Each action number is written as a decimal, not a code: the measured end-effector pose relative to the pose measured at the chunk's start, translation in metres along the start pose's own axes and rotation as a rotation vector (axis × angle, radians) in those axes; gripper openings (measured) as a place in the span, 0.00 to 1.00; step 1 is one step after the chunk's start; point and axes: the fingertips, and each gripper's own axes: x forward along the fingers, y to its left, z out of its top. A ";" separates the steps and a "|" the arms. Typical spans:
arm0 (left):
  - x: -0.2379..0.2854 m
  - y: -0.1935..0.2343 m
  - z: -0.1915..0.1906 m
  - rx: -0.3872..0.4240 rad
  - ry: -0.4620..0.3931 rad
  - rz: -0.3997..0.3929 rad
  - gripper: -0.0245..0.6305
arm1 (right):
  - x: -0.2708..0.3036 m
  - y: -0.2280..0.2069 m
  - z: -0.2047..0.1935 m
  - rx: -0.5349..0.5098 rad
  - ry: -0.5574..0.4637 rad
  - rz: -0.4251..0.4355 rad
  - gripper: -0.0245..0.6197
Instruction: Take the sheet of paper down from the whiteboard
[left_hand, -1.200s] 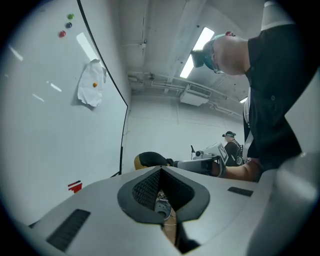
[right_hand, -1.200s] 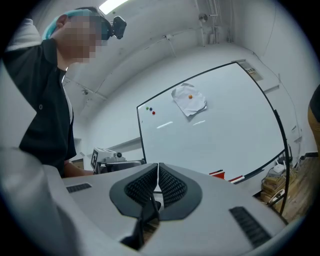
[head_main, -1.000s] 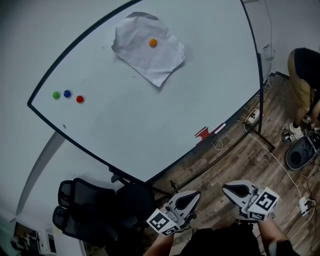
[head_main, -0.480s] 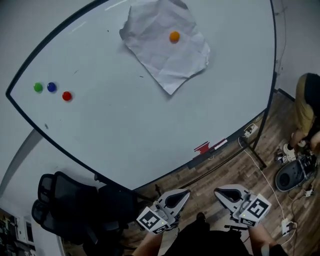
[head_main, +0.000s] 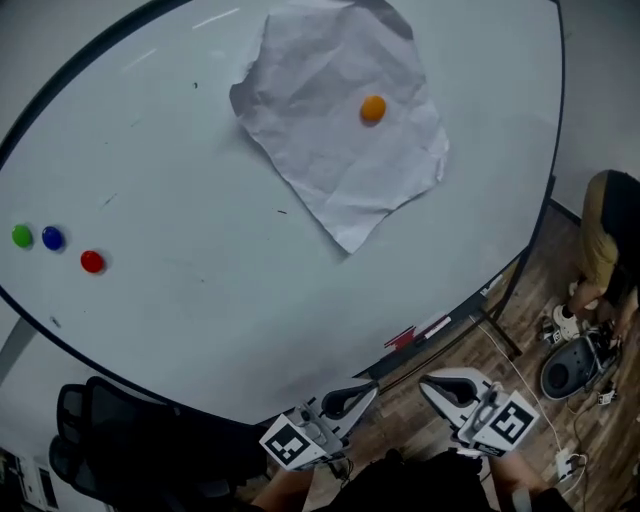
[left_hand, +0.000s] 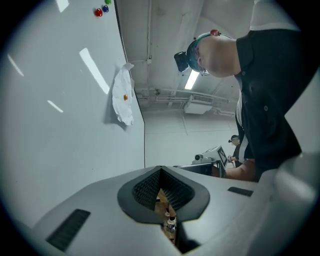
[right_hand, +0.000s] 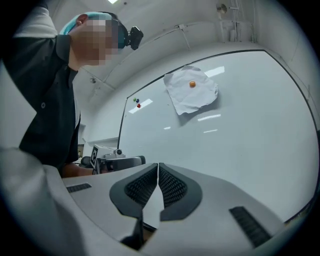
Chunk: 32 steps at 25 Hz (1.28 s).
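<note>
A crumpled white sheet of paper (head_main: 335, 150) hangs high on the whiteboard (head_main: 200, 300), pinned by an orange magnet (head_main: 372, 109). Both grippers are low in the head view, well below the paper and apart from the board. My left gripper (head_main: 366, 391) is shut with nothing in it, and my right gripper (head_main: 428, 384) is shut and empty too. The left gripper view shows the paper (left_hand: 122, 97) edge-on far ahead, beyond the touching tips of the left gripper (left_hand: 160, 168). In the right gripper view the paper (right_hand: 192, 92) lies up ahead of the right gripper (right_hand: 158, 164).
Green (head_main: 22, 236), blue (head_main: 52, 238) and red (head_main: 92, 262) magnets sit at the board's left. A red item (head_main: 402, 337) rests on the board's tray. A black office chair (head_main: 110, 445) stands lower left. A person (head_main: 612, 240), cables and gear are on the wooden floor at right.
Both grippers have moved closer to the whiteboard and slightly up, so the paper looks larger and nearer. Their jaws stayed shut.
</note>
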 end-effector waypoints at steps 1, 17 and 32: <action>0.004 0.005 -0.001 0.006 0.009 -0.004 0.04 | 0.006 -0.004 0.000 -0.008 -0.006 0.005 0.07; 0.047 0.081 0.111 0.443 0.253 0.281 0.04 | 0.072 -0.121 0.167 -0.386 -0.264 0.096 0.07; 0.079 0.115 0.307 0.722 0.265 0.541 0.04 | 0.133 -0.137 0.312 -0.953 -0.205 0.000 0.29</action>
